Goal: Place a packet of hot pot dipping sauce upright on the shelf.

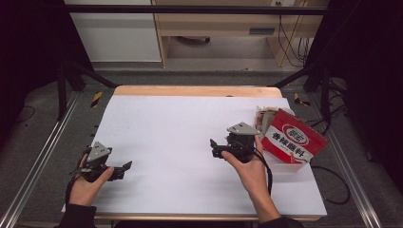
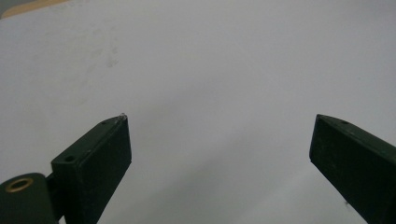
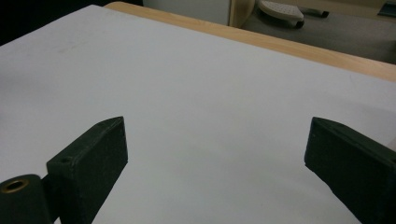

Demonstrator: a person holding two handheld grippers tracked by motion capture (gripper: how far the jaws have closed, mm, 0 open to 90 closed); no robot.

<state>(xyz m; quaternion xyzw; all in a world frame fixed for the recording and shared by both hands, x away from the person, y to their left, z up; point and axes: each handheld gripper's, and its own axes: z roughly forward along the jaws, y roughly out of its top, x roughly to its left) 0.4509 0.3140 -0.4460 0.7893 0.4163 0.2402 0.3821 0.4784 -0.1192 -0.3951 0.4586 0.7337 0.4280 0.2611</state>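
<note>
Red-and-white packet [image 1: 294, 138] at table's 3 o'clock edge, just beside right gripper [image 1: 215, 147], its 2 jaws spread wide and empty, left gripper [image 1: 124, 167] at 8 o'clock, jaws likewise wide and empty, white table sheet [image 1: 180, 128] beneath.

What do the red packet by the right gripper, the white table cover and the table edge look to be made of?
Red packet: probably glossy printed plastic film or coated paper, judging by its sheen and creases; it seems to lie in a clear tub.
White table cover: matte sheet, likely paper or thin board, flat with faint smudges.
Table edge: light wood or wood-look laminate, smooth with a rounded corner.
</note>
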